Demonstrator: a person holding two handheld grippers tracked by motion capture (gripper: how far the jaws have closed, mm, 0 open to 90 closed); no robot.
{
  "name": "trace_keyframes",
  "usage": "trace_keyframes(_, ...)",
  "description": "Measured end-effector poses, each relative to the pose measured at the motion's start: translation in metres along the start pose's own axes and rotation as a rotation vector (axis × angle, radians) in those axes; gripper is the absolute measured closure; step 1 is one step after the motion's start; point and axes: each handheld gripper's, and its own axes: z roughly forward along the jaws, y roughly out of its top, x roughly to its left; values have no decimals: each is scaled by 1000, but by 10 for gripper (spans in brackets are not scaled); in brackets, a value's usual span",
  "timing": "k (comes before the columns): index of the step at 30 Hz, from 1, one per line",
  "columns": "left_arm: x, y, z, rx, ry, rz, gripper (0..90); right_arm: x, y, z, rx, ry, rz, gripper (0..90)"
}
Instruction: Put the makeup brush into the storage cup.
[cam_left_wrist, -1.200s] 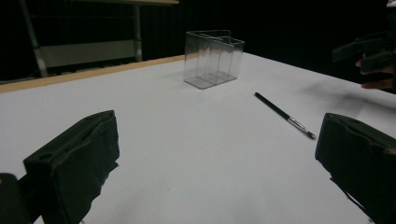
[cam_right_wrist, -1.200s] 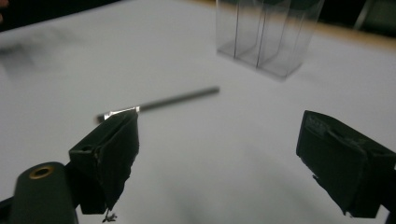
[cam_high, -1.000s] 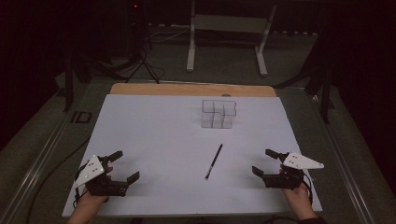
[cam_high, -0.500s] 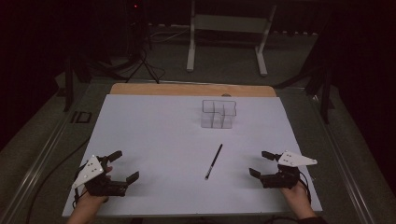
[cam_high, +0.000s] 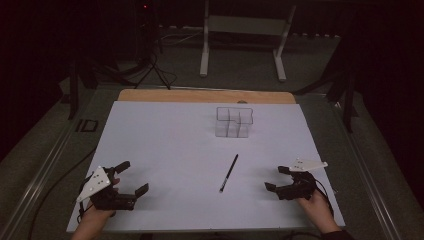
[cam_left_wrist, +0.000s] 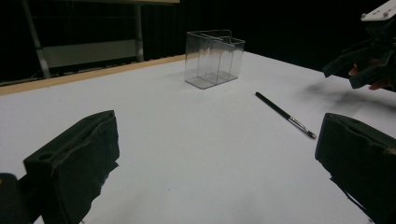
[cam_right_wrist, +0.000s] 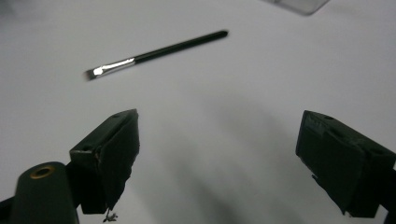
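A thin black brush with a silver ferrule lies flat on the white sheet, between my two grippers. It also shows in the left gripper view as the brush and in the right gripper view as the brush. A clear plastic organizer with several compartments stands upright farther back; it looks empty as the organizer. My left gripper rests open near the front left edge, holding nothing. My right gripper is open just right of the brush's bristle end, apart from it.
A wooden strip borders the table's far edge. A small black object lies off the sheet at the left. Beyond the table stand a metal frame and a tripod on the dark floor.
My right gripper has slid a little to the left, closer to the brush. The left gripper, the brush and the organizer have stayed in place.
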Motion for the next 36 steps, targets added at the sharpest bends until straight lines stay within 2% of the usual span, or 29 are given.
trace_keyframes(4,0,0,0,6,0,7,6,-1,5,4,89,29,-43,134)
trace_keyframes(5,0,0,0,7,0,8,6,-1,7,5,125,39,-62,135)
trace_keyframes(7,-1,0,1,8,0,9,6,-2,10,7,171,39,-82,135)
trace_keyframes(10,-1,0,1,8,-1,8,6,-3,13,8,194,58,-85,136)
trace_keyframes(14,0,0,1,12,1,6,6,-6,18,11,255,74,-90,136)
trace_keyframes(18,-1,0,1,12,1,9,6,-10,20,13,287,87,-72,136)
trace_keyframes(20,-1,0,1,13,0,11,6,-11,21,13,298,92,-78,136)
trace_keyframes(22,-1,0,1,15,0,15,6,-15,22,14,347,105,-61,136)
trace_keyframes(23,-1,0,1,15,0,15,6,-15,22,14,347,105,-61,136)
trace_keyframes(24,-1,0,1,14,0,16,6,-17,23,15,380,120,-65,136)
trace_keyframes(25,-1,0,1,14,0,16,6,-17,23,15,380,120,-65,136)
trace_keyframes(26,-1,0,1,15,0,15,6,-17,23,16,404,131,-88,136)
trace_keyframes(27,-1,0,1,15,0,15,6,-17,23,16,404,131,-88,136)
trace_keyframes(30,-1,0,1,19,-2,15,6,-16,26,17,423,164,-144,136)
trace_keyframes(33,-1,0,1,21,-2,18,6,-16,28,17,437,178,-144,136)
trace_keyframes(36,-1,0,1,20,-2,17,6,-16,29,19,487,197,-182,136)
